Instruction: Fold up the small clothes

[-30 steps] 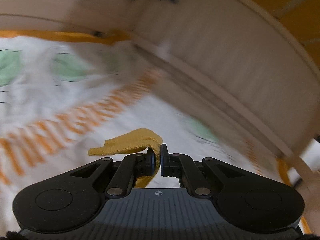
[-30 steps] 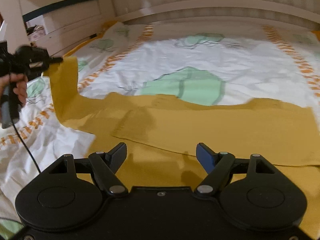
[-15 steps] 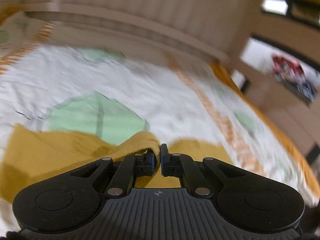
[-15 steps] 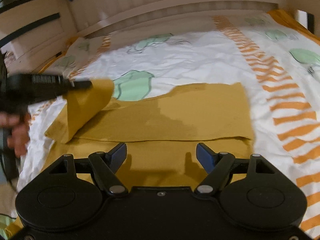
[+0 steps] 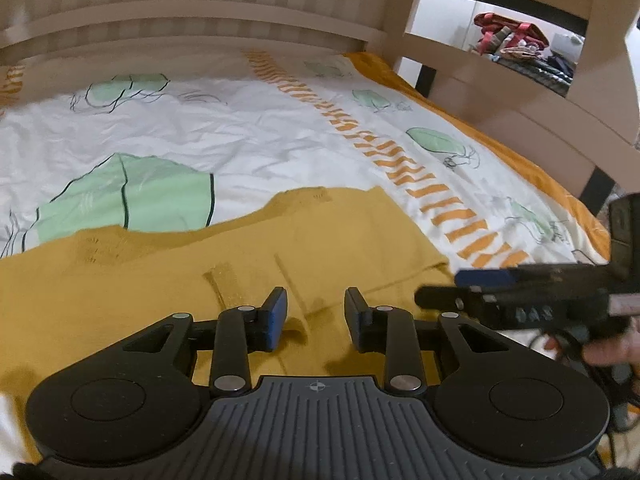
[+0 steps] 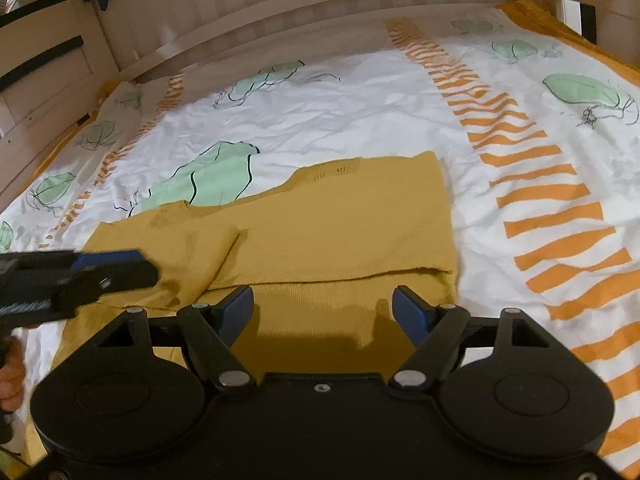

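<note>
— On the bed, where exactly is the mustard garment (image 6: pixel 344 216)?

— Flat on the white bedsheet (image 6: pixel 360 120), near the front edge, just beside the orange-striped band (image 6: pixel 532 184), with both side parts lying folded across the body.

— And the grippers?

— The left gripper (image 5: pixel 316 312) has just been opening; its jaws stand apart over the garment with nothing between them. The right gripper (image 6: pixel 324 308) hangs spread wide over the near hem, empty.

— How will the cloth handle?

— Probably light, soft knit: it will sag and drag, and layers may slide apart. The sheet beneath is wrinkled, so a low pinch might catch it too.

— Where to grip?

— My guess: the two near hem corners, pinching all layers, then carry them toward the neckline (image 6: pixel 320 172).
</note>
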The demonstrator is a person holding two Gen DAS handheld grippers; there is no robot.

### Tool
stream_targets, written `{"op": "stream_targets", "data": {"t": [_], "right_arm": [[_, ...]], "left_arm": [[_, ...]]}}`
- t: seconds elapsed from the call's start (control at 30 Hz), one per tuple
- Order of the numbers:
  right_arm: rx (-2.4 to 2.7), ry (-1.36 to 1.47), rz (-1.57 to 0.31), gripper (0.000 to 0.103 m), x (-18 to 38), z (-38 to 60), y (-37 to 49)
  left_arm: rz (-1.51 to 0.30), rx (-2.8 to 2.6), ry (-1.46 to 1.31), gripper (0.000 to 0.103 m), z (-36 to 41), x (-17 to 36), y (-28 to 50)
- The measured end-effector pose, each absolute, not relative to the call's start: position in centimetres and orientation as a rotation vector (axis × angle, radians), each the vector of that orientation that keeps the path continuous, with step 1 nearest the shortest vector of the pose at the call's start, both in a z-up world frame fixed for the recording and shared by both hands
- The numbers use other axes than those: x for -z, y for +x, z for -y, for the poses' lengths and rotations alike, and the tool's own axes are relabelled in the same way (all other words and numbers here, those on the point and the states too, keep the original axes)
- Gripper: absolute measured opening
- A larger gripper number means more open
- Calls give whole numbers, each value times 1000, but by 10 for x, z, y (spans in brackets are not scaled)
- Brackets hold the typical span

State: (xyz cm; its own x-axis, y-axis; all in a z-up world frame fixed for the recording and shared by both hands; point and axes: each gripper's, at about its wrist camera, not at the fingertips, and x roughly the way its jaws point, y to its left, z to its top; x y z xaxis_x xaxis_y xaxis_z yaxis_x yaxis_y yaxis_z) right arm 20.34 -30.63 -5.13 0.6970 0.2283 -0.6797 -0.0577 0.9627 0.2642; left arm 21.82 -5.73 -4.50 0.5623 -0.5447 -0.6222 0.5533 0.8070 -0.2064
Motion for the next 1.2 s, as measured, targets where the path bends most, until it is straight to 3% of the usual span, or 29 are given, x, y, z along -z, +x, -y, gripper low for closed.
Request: {"op": "stream_targets", "data": {"t": [0.5,0.87,1.2], "right_arm": [[-272,-9,-730,79,38,225,209],[-242,-292,-766,74,64,174,241],[-165,-50,-794,73,48,239,248]], "left_arm": [[-985,80,-71,32,-56,88,239],[-985,89,-127,38,-61,94,243],[-984,64,-160,40,-60,94,241]]}}
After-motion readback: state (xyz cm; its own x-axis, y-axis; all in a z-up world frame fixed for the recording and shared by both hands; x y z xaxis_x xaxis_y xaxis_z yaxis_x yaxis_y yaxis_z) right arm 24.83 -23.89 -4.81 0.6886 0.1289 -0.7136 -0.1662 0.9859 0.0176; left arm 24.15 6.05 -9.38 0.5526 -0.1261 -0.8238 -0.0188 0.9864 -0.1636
